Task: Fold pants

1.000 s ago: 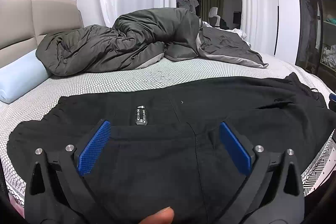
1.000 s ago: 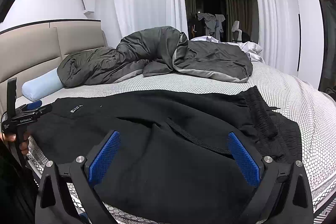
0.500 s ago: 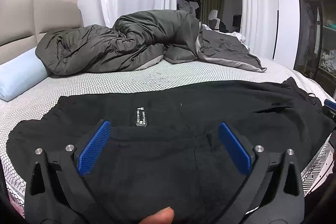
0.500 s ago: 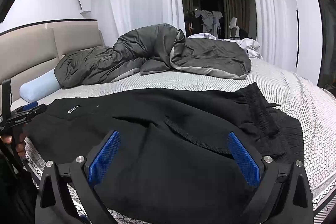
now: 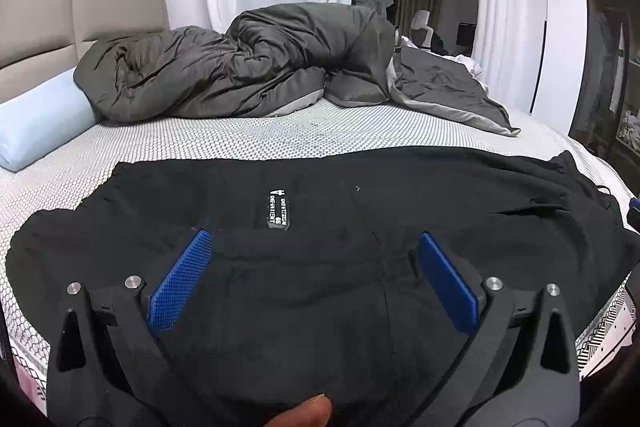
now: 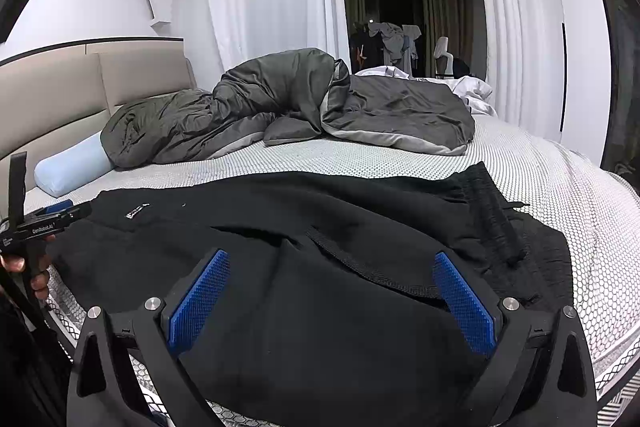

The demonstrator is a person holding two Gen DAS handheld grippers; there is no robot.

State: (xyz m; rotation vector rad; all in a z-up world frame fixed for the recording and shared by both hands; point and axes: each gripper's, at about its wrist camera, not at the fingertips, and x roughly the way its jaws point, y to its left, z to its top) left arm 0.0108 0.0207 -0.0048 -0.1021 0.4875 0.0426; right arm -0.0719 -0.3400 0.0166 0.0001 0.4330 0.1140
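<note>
Black pants [image 5: 400, 195] lie spread across the near side of the bed, lengthwise left to right. A small white-lettered label [image 5: 278, 211] shows near the leg end. In the right wrist view the pants [image 6: 360, 227] show their ribbed waistband [image 6: 486, 203] at the right, with a drawstring. My left gripper [image 5: 310, 241] hovers open just above the cloth near the label, nothing between its blue pads [image 5: 178, 283]. My right gripper [image 6: 330, 261] is open over the seat area, empty. The left gripper [image 6: 60, 213] also appears at the far left in the right wrist view, held by a hand.
A rumpled dark grey duvet [image 5: 240, 71] lies along the far side of the bed [image 5: 240, 139]. A pale blue bolster [image 5: 36, 123] rests by the beige headboard [image 6: 60, 95]. White curtains hang behind; the bed's near edge [image 6: 616, 359] runs just under the grippers.
Both grippers have drifted slightly over the pants and stayed open. The pants have not moved.
</note>
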